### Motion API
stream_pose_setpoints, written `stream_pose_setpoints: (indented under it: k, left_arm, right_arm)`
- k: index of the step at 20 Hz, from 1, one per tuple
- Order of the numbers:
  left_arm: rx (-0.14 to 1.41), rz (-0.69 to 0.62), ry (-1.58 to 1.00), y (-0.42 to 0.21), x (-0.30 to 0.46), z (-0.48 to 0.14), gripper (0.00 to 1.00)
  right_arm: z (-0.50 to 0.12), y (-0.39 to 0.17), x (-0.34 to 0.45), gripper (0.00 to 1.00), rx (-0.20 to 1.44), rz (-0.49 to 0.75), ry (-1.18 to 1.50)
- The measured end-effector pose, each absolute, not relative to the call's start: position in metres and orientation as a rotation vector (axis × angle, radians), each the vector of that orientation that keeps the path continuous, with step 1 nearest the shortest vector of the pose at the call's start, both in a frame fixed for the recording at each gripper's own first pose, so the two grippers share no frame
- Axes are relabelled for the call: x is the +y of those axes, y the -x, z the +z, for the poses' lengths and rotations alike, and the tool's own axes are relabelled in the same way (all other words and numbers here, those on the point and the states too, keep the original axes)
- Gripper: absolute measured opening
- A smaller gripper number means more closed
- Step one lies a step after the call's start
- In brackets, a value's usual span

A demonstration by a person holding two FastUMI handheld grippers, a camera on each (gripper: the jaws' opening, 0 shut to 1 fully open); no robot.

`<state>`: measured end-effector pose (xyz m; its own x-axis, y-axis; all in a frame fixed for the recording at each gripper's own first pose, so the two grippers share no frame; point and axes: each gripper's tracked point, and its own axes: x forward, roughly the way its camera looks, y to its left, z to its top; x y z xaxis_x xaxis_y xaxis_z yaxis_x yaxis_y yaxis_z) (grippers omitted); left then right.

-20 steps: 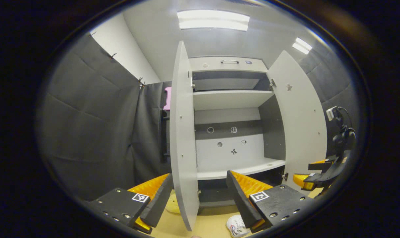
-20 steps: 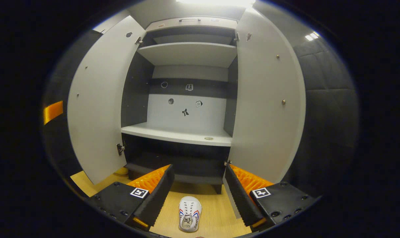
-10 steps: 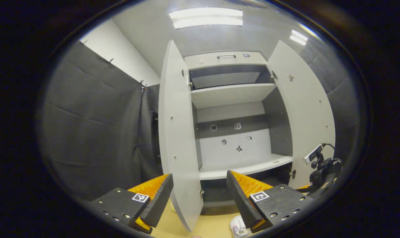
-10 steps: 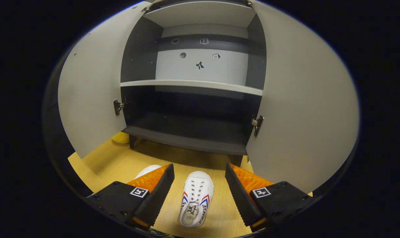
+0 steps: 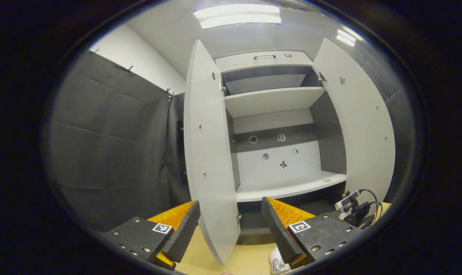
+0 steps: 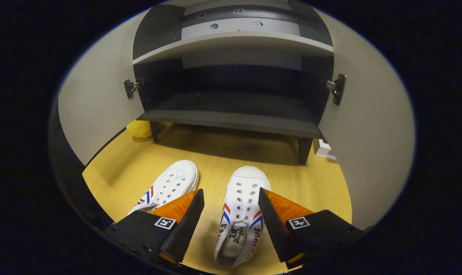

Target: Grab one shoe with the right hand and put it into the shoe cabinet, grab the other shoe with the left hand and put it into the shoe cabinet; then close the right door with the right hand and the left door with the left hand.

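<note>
The right tool (image 6: 231,214) hangs spread wide astride one white shoe (image 6: 239,214) on the floor; the other shoe (image 6: 166,188) lies just beside. The left tool (image 5: 231,225) gapes, empty, facing the open cabinet (image 5: 277,130).

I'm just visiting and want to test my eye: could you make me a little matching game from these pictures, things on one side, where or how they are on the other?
Things:
1. right hand-held gripper
2. left shoe
3. yellow object
4. cabinet doors

States or places:
A. swung open
B. on the floor beside the cabinet leg
C. open, straddling the right shoe
D. lying untouched on the floor

Pairs: 1-C, 2-D, 3-B, 4-A
</note>
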<state>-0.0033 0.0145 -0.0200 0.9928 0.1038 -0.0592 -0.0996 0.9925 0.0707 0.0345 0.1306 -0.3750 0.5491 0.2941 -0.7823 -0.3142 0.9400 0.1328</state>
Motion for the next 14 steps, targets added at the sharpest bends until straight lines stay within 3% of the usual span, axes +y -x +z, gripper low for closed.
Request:
stream_pose_setpoints:
  k: [1,3,6,8,9,10,13,14]
  left_arm:
    - [0.069,0.105,-0.069,0.003,0.015,-0.022,0.94]
    - [0.084,0.109,-0.068,0.002,0.016,-0.026,0.94]
    - [0.097,0.114,-0.065,0.001,0.017,-0.03,0.94]
    - [0.101,0.117,-0.068,0.0,0.018,-0.032,0.94]
    - [0.102,0.117,-0.069,0.001,0.017,-0.032,0.94]
    - [0.101,0.117,-0.069,0.001,0.017,-0.031,0.94]
    - [0.095,0.124,-0.076,0.001,0.017,-0.028,0.94]
    - [0.091,0.126,-0.076,0.001,0.017,-0.027,0.94]
  right_arm:
    - [-0.383,-0.033,0.132,0.91,0.942,0.362,0.018]
    - [-0.397,-0.03,0.134,0.77,0.985,0.358,0.013]
    - [-0.415,-0.021,0.136,0.7,1.065,0.367,0.019]
    - [-0.419,-0.021,0.14,0.74,1.077,0.377,0.024]
    - [-0.422,-0.018,0.142,0.7,1.096,0.388,0.023]
    - [-0.425,-0.015,0.146,0.74,1.119,0.402,0.029]
    - [-0.426,-0.02,0.138,0.7,1.133,0.375,0.105]
    - [-0.436,-0.025,0.131,0.58,1.12,0.336,0.119]
